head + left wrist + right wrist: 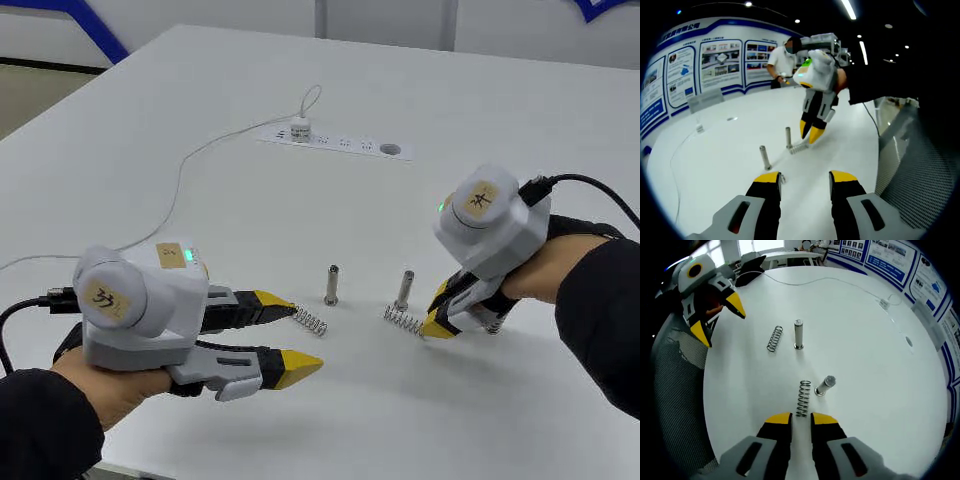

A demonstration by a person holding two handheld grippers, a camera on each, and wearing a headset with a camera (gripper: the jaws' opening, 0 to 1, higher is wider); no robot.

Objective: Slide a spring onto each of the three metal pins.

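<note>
Two upright metal pins [331, 285] [404, 290] stand on the white table [300, 210]. One spring [310, 320] lies flat beside the left pin, close to the upper tip of my open left gripper [297, 337], which holds nothing. A second spring [403, 320] lies in front of the right pin. My right gripper [435, 322] points down at its end. In the right gripper view that spring [803, 397] ends right at the tips of the right gripper [801, 419], whose jaws stand a narrow gap apart. In the left gripper view, both pins [764, 157] [788, 137] rise ahead of the left gripper [805, 177].
A white power strip [330, 140] with a plug [300, 128] and a thin cable [180, 180] lies at the back of the table. A mesh chair [920, 165] stands by the table edge. A person [782, 62] stands far behind the table.
</note>
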